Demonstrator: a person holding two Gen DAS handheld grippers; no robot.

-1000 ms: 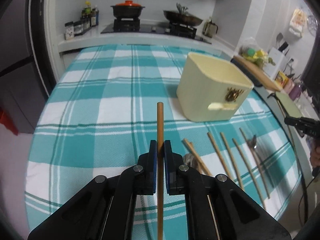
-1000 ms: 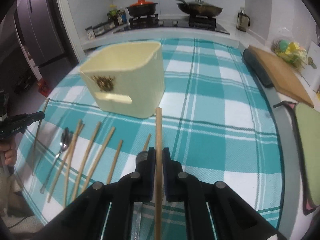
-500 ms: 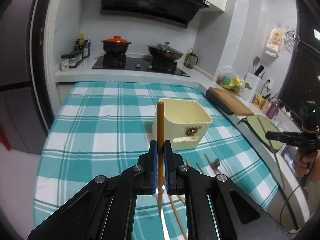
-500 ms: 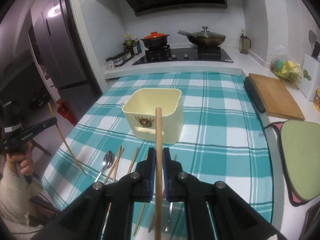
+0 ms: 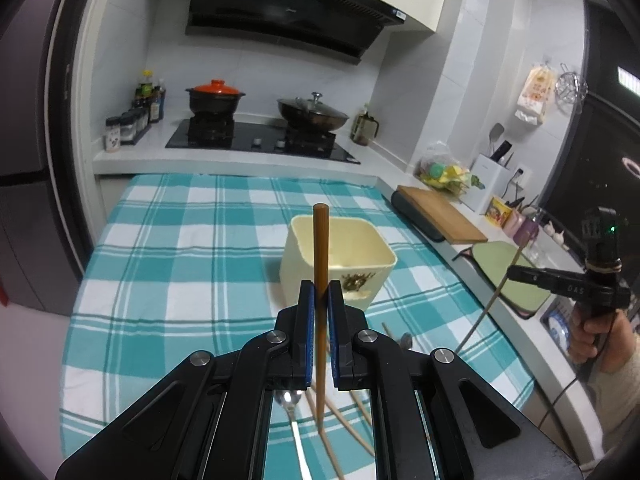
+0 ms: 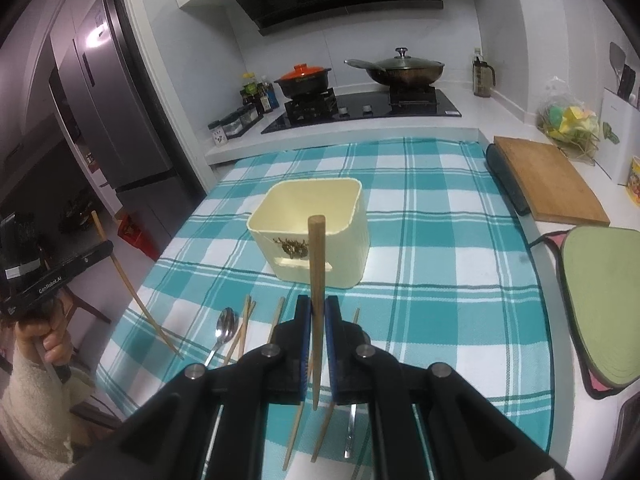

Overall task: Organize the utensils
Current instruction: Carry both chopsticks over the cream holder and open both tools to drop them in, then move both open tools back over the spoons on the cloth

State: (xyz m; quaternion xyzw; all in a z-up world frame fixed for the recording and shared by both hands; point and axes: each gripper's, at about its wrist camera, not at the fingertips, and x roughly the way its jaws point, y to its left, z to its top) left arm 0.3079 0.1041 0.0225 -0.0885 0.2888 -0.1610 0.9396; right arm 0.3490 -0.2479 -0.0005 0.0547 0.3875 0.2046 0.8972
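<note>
My left gripper (image 5: 319,298) is shut on a brown wooden chopstick (image 5: 321,248) that stands upright, high above the table. My right gripper (image 6: 317,312) is shut on a lighter wooden chopstick (image 6: 317,256), also upright. A cream square utensil holder (image 5: 340,258) stands on the teal checked tablecloth (image 5: 180,248); it also shows in the right wrist view (image 6: 316,232). Several chopsticks (image 6: 244,328) and a spoon (image 6: 224,330) lie on the cloth in front of the holder. Each view shows the other gripper off to the side holding its chopstick.
A wooden cutting board (image 6: 548,184) and a green mat (image 6: 604,300) lie on the counter to the right. A stove with an orange-lidded pot (image 5: 216,100) and a wok (image 5: 312,114) stands at the back. A fridge (image 6: 104,108) stands left.
Both grippers have risen well above the table with their chopsticks. The holder and loose utensils now look smaller and farther below.
</note>
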